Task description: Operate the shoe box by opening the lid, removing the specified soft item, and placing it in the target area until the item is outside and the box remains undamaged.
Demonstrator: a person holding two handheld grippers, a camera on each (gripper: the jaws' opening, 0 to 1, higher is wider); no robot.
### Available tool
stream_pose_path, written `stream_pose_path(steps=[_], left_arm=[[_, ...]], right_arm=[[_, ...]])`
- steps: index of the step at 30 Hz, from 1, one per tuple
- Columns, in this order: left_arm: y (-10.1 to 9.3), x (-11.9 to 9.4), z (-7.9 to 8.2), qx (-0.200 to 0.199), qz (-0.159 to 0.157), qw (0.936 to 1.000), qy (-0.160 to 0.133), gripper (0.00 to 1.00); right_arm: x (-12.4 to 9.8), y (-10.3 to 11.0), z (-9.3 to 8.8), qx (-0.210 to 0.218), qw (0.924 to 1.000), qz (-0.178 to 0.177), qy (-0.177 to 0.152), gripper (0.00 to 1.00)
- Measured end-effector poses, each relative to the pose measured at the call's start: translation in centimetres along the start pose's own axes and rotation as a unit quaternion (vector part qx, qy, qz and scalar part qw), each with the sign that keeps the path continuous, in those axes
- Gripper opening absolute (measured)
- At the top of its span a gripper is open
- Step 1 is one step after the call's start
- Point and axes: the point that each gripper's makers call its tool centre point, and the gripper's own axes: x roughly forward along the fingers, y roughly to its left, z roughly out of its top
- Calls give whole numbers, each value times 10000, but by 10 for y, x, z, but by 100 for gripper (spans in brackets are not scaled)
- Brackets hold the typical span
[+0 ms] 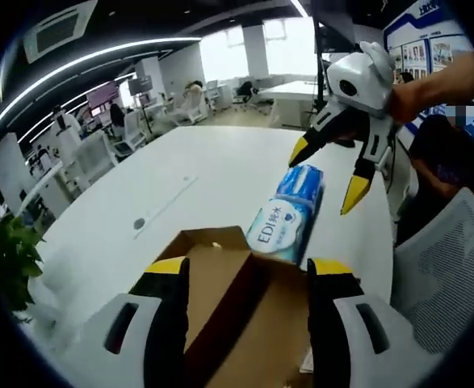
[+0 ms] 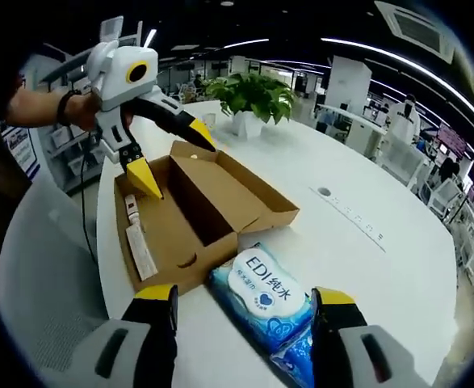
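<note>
Soft pack of wipes (image 2: 262,301) sitting low centre in the right gripper view, lying flat on the white table (image 2: 366,267) just beside the open box (image 2: 200,214), touching or nearly touching its near edge, can't quite tell. Blue and white plastic wrapper, glossy and a bit crinkled, big white label reading "EDI" plus some characters, little heart mark underneath. Same pack (image 1: 287,215) right of centre in the left gripper view, stretched out past the far corner of the cardboard box (image 1: 237,307), fully outside it. Box is plain brown cardboard, lid flipped open and lying flat, dark inside, looks intact, with a narrow white slip (image 2: 140,238) lying on the opened flap. Right gripper (image 2: 245,303) at the bottom of its own view, yellow-tipped jaws spread apart either side of the pack, not clamped on anything; also seen upper right in the left gripper view (image 1: 325,174), hovering over the pack, jaws apart. Left gripper (image 1: 249,275) jaws wide too, straddling the box, nothing held; in the right gripper view (image 2: 172,158) upper left above the box. Potted green plant (image 2: 253,97) further back on the table, office desks behind.
</note>
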Motion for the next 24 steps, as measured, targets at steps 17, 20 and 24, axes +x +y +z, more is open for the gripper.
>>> stream_pose_path(steps=[17, 20, 24], left_arm=[[16, -53, -39, -572, 342, 9977, -117, 59], [18, -63, -44, -643, 409, 9970, -165, 59], [25, -77, -50, -778, 518, 9954, -228, 59]], right_arm=[[-3, 26, 13, 749, 9961, -141, -442, 64], [-1, 30, 12, 786, 9958, -141, -457, 65], [2, 42, 10, 838, 9954, -77, -464, 65]])
